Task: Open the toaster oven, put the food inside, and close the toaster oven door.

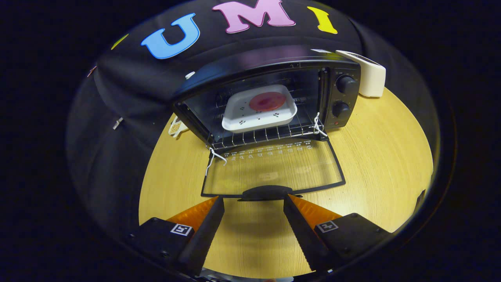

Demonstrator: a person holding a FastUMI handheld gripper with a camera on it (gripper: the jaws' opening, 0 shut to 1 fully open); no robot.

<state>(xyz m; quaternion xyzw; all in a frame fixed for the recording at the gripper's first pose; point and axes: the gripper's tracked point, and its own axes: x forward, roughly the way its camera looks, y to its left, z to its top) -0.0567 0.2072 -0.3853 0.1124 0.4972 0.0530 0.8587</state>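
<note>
The gripper [253, 199] gapes wide and empty just short of the handle [267, 192] of the toaster oven's [274, 74] lowered door [274, 166], the tray [259, 109] inside beyond.

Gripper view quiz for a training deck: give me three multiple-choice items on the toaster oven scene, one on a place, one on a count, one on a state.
1. Where is the white dish?
A. on the table
B. on the rack inside the toaster oven
C. between the fingers

2. How many knobs are on the oven's panel?
A. two
B. four
C. none

3. The oven door is:
A. shut
B. folded down open
C. removed

Answers: B, the dish sits on the wire rack; A, two dark knobs stacked; B, the door lies flat ahead of the open gripper.
</note>
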